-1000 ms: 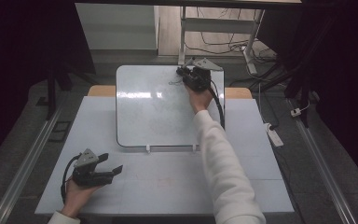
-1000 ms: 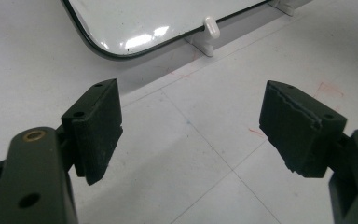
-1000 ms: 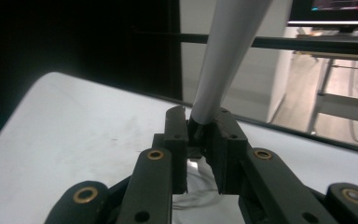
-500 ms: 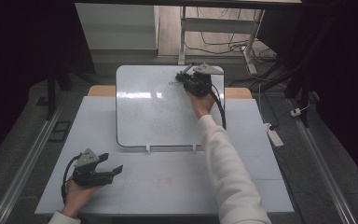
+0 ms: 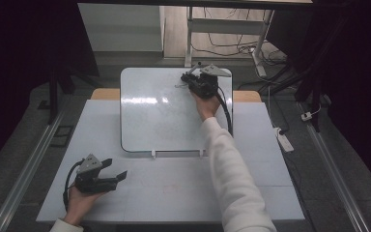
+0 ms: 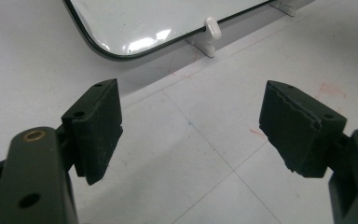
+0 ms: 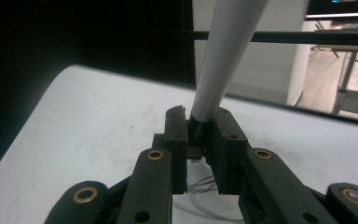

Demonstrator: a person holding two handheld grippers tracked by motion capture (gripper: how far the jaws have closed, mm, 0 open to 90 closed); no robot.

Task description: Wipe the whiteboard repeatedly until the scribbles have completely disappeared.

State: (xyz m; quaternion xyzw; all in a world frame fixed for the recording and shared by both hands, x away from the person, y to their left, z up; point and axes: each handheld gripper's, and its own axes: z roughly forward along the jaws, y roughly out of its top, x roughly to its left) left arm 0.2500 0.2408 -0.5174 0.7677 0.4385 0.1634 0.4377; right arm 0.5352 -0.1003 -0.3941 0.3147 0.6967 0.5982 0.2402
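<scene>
marker (image 7: 223, 56) upright, perhaps tilted, tip down

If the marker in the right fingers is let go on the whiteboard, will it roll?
Probably: the marker looks round and smooth, and the whiteboard is glossy and seems propped on clips. It looks rigid and light; the right gripper pinches just its end.

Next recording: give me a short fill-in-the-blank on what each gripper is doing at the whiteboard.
1. The right gripper is shut on a grey ____.
2. The left gripper rests on the table with its jaws ____.
3. The right gripper works over the far ____ corner of the whiteboard, as the high view shows it.

Missing words: marker; open; right
</scene>
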